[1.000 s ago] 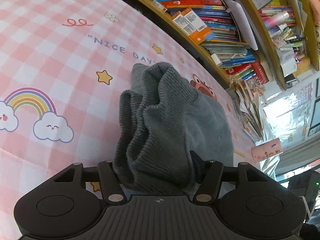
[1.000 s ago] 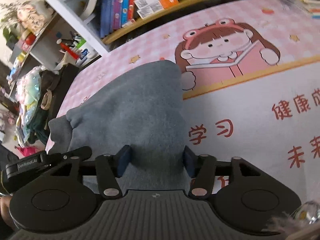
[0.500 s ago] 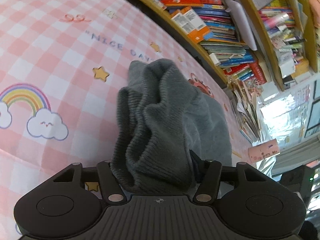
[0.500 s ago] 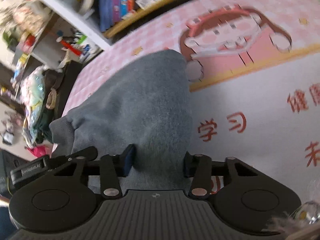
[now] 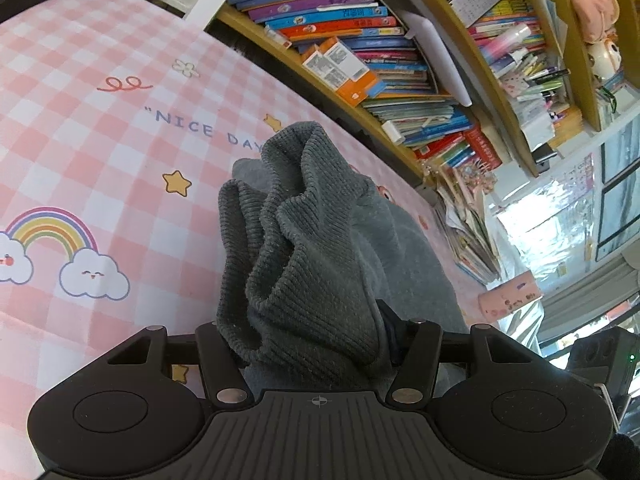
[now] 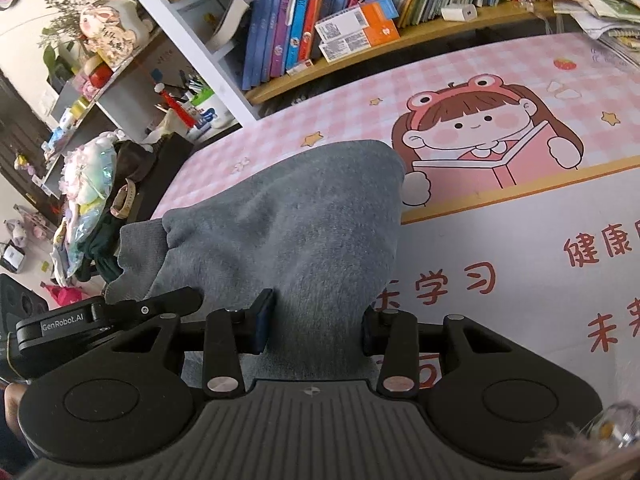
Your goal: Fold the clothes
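A grey sweater (image 5: pixel 320 248) lies bunched on the pink checked table mat (image 5: pixel 80 128). In the left wrist view its ribbed hem stands in folds between the fingers. My left gripper (image 5: pixel 308 340) is shut on that ribbed edge, and the cloth hides its pads. In the right wrist view the smooth grey body of the sweater (image 6: pixel 288 224) stretches away over the mat (image 6: pixel 520 240). My right gripper (image 6: pixel 316 320) is shut on the near edge of the cloth, with a blue pad (image 6: pixel 264 316) pressed on its left side.
A bookshelf (image 5: pixel 380 52) full of books runs along the far edge of the table, also in the right wrist view (image 6: pixel 360 12). A pile of bags and toys (image 6: pixel 88 200) sits off the table's left. The other gripper (image 6: pixel 100 316) shows at the lower left.
Both grippers keep their hold on the sweater. The views have shifted slightly, with the cloth lifted and pulled a little toward me.
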Tool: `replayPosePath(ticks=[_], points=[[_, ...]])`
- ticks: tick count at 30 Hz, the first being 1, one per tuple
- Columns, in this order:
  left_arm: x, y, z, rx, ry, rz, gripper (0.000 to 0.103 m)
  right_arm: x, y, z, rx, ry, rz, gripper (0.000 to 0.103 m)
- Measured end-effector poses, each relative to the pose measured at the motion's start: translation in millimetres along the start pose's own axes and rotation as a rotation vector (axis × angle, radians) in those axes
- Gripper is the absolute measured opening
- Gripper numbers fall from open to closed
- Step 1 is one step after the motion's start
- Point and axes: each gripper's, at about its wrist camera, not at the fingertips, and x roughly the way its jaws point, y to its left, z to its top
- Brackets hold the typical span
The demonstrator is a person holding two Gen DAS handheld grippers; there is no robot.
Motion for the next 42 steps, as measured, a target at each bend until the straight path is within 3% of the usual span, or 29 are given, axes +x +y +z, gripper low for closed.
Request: replayPosePath(ticks=[9, 17, 42], points=[[-13.8, 0.9, 1.8, 0.017, -0.014, -0.046, 0.056, -9.1, 15.7, -8.6, -0.040, -0.032, -0.006, 0.037], [-6.2, -17.1, 18.1, 0.048, -0.025, -0.082, 0.055, -20.4, 12.1, 4.5, -0.049, -0.073, -0.011, 0.037], [83.5, -77.9, 105.2, 0.112, -0.061, -0.051, 0.056, 9.4, -63.9, 124.8, -0.064, -0.124, 0.045, 0.037]])
